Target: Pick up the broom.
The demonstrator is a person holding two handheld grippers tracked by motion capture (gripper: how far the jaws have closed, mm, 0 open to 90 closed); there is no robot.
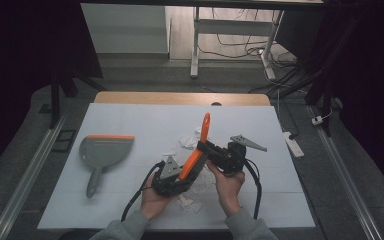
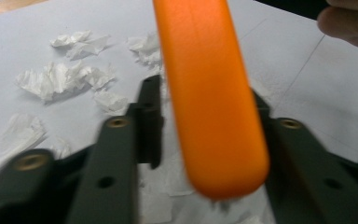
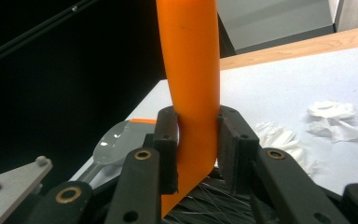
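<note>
An orange-handled brush [image 1: 203, 131] is held tilted above the white table [image 1: 140, 117], its handle tip pointing up and away. My right gripper [image 1: 203, 146] [image 3: 198, 116] is shut on the handle [image 3: 191, 70] just above the dark bristles [image 3: 205, 205]. My left gripper [image 1: 177, 175] [image 2: 205, 98] is open, its jaws standing either side of the brush's rounded orange end [image 2: 214, 116], with a thin gap on one side. A grey dustpan [image 1: 105, 152] [image 3: 116, 144] with an orange rim lies flat at the left.
Crumpled white paper scraps [image 1: 187, 141] [image 2: 56, 79] [image 3: 331, 114] are scattered around the middle of the table and under both hands. A wooden strip [image 1: 180, 98] runs along the far edge. A desk frame and cables stand on the floor beyond.
</note>
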